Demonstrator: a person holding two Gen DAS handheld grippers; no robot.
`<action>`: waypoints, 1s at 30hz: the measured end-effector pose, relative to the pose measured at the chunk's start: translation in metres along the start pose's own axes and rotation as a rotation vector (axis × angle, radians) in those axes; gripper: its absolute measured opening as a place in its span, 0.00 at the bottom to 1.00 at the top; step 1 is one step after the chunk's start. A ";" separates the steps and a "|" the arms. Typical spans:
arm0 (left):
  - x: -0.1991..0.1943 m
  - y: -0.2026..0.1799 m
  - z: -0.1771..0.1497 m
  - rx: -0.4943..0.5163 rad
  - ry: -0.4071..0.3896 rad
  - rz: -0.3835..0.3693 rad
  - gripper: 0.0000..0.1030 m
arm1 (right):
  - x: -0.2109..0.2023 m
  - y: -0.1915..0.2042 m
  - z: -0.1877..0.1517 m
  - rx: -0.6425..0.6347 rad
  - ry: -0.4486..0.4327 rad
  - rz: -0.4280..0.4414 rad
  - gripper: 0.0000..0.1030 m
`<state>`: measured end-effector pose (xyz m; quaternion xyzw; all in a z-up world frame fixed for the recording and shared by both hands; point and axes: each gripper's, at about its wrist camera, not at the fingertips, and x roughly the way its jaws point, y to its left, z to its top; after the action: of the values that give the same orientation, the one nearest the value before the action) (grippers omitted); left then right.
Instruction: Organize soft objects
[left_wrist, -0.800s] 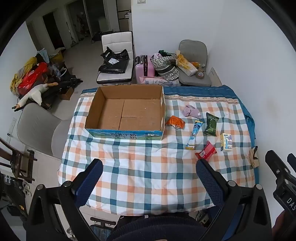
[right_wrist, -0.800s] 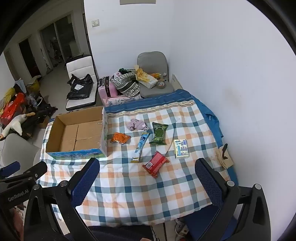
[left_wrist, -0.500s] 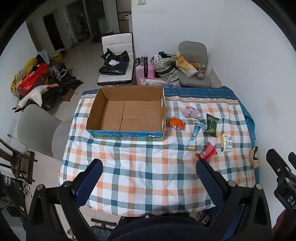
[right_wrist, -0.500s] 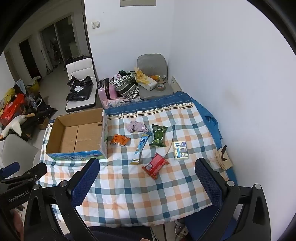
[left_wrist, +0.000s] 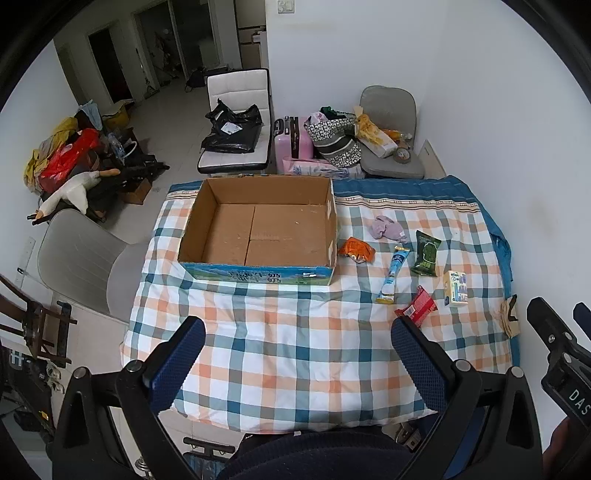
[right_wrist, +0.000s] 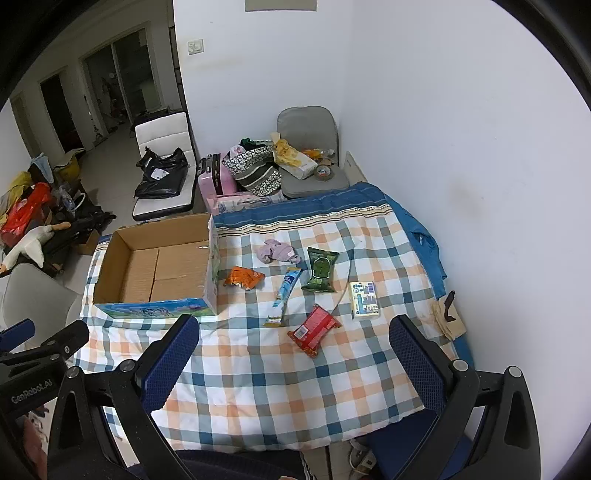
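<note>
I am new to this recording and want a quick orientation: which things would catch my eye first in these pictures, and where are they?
The big open cardboard box stands empty on the left part of the checked tablecloth. Right of it lie small items: an orange packet, a purple cloth, a green packet and a red packet. Both grippers, left and right, hover open at the near edge.

Beyond the far edge of the checked-cloth table (left_wrist: 280, 354) stand a white padded chair (left_wrist: 236, 110) bearing a black plastic bag (left_wrist: 231, 131), a pink hard-shell suitcase (left_wrist: 291, 142) and a grey cushioned chair (right_wrist: 308, 147) — cluttered too.
</note>
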<state>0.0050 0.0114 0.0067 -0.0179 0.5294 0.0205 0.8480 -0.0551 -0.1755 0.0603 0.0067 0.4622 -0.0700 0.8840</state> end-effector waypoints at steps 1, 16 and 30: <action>0.000 0.002 0.002 0.001 0.000 0.002 1.00 | -0.001 -0.001 0.000 0.000 0.000 0.001 1.00; -0.002 0.002 0.002 -0.001 -0.009 0.003 1.00 | -0.001 0.002 0.003 0.003 -0.004 0.000 1.00; -0.003 0.000 0.000 -0.001 -0.012 0.006 1.00 | -0.004 0.010 0.013 0.003 -0.004 0.003 1.00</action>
<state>0.0036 0.0110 0.0090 -0.0165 0.5245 0.0234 0.8510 -0.0459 -0.1663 0.0703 0.0083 0.4603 -0.0693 0.8850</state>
